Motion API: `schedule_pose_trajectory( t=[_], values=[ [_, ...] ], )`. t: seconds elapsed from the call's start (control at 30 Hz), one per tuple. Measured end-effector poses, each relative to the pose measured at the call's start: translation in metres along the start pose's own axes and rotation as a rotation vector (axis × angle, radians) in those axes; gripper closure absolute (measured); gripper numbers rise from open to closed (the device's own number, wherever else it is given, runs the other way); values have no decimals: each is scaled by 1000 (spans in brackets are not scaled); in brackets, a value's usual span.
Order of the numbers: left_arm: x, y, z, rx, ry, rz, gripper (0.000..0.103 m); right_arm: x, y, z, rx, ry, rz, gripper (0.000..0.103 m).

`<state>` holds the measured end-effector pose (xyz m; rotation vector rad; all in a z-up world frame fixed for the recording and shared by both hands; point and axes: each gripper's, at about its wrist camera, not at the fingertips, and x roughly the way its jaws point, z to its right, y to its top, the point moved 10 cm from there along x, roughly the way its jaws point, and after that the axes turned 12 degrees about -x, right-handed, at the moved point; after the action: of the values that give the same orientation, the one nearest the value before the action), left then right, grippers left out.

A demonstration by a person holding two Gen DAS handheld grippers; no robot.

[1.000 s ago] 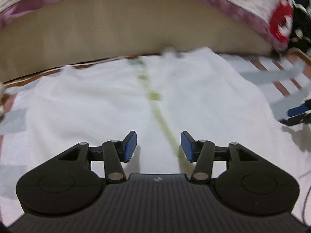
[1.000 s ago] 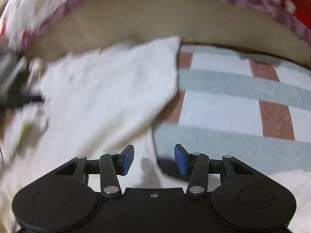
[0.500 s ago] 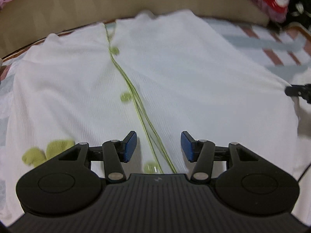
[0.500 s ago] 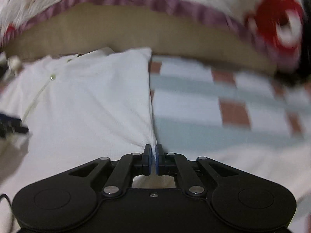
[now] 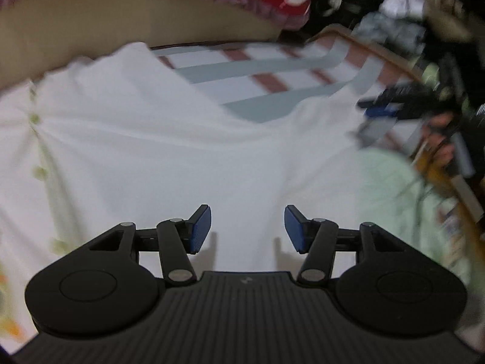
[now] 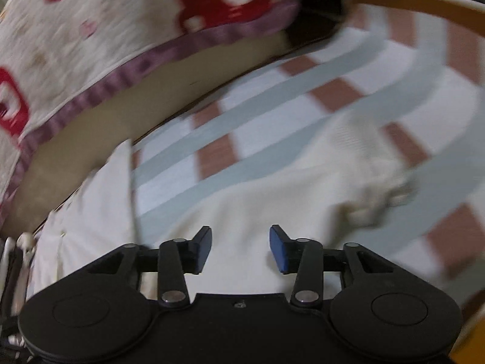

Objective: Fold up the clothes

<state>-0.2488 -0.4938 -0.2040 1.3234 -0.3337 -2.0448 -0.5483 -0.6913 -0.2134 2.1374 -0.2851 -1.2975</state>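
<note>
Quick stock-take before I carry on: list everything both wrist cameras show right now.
White garment: one, white with pale green buttons, spread flat on the sheet.
Sleeve: one, white, stretched out over the stripes.
Striped sheet: one, white, grey-blue and reddish-brown, under the garment.
Quilt: one, cream with red prints and purple edging, beyond the sheet.
Pale green cloth: one, right of the garment.
Dark clutter: blurred, uncountable, far right.
Left gripper: black, blue fingers apart, empty, over the garment.
Right gripper: black, blue fingers just opened, empty, over the garment.
</note>
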Motion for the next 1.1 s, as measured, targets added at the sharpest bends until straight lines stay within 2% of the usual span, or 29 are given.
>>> schedule_pose_trajectory(
  t=[0.1,0.3,0.4,0.47,0.57,0.7,0.73,0.77,0.8,0.83,0.87,0.9,0.93,1.03,1.1],
  values=[
    [2,-15,15,-42,-39,14,50,0,-2,31,33,-9,-32,47],
    [-10,-58,44,87,-42,-74,49,17,-19,57,176,62,-45,41],
    [-12,-73,43,154,7,-91,46,31,-33,52,160,88,-89,40],
    [-8,-80,40,214,65,-87,44,33,-33,45,148,103,-41,39],
    [-2,-89,40,239,82,-111,38,39,-28,39,167,140,18,39],
    [6,-97,35,250,98,-132,37,52,-9,48,200,76,103,39],
    [8,-99,33,257,108,-135,44,55,-3,52,230,65,125,39],
    [10,-100,31,266,121,-137,57,58,2,57,261,54,147,39],
    [11,-101,30,271,132,-142,97,61,8,61,292,43,170,39],
    [10,-101,28,256,134,-145,99,60,13,65,297,12,196,40],
    [7,-98,26,223,121,-141,99,59,19,68,301,-19,222,49],
    [3,-95,25,192,102,-134,99,49,27,67,244,-51,256,87],
    [-4,-91,26,163,76,-121,99,37,35,65,185,-83,290,97],
    [-28,-81,30,120,0,-97,99,2,61,58,9,-178,390,99],
    [-42,-79,34,85,-53,-101,99,-37,74,52,-97,-250,448,100]
  ],
)
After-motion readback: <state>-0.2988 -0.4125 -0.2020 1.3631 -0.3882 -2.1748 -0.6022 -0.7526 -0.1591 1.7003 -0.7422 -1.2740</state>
